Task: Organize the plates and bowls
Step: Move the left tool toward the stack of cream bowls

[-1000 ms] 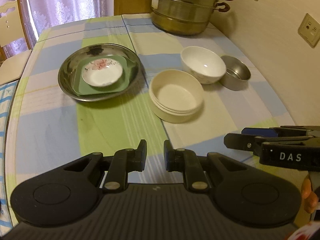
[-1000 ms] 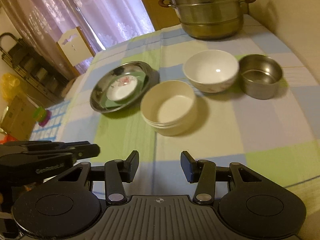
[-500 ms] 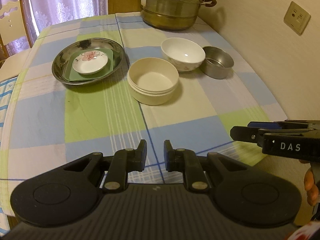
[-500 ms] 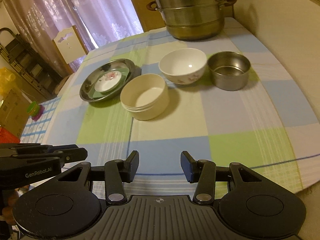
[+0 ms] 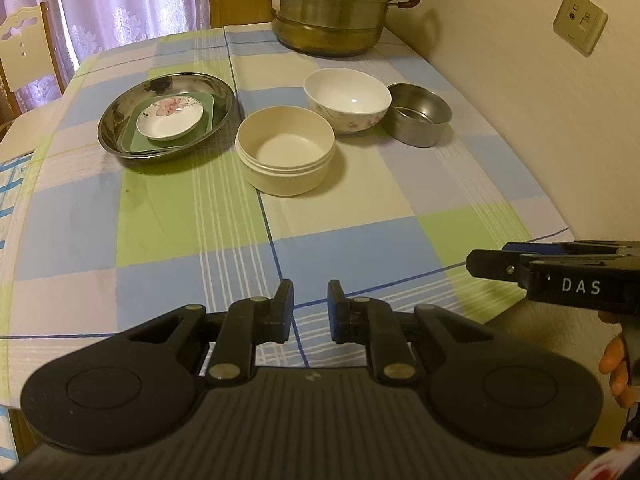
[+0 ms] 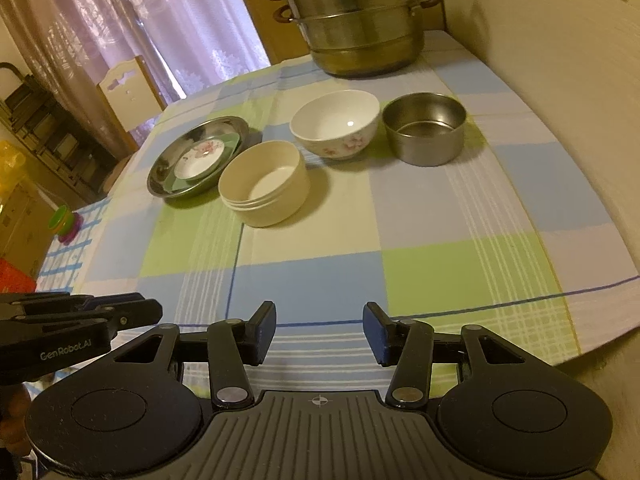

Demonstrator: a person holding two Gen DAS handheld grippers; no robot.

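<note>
While both tools hang over the near edge of the bench [image 5: 168, 232], the dishes sit in a row further back on its checked cloth. Furthest left is a wide steel plate [image 5: 120, 120]; inside it lies a green square dish [image 5: 210, 118], and on that rests a small white saucer [image 5: 170, 122] with a pink flower print. Just right of the steel plate stands a cream bowl [image 5: 285, 156], upright and empty. Behind it to the right is a white bowl [image 5: 347, 100] with flowers on its side, and a small steel bowl [image 5: 418, 119] stands right beside that one, near the wall. A big stacked steamer pot [image 5: 332, 4] sits at the far end.

The left tool [image 5: 310, 312] has its jaws a narrow gap apart with nothing between them. The right tool [image 6: 319, 330] has a wider gap and its jaws are opening, also with nothing between them; only cloth shows below.
</note>
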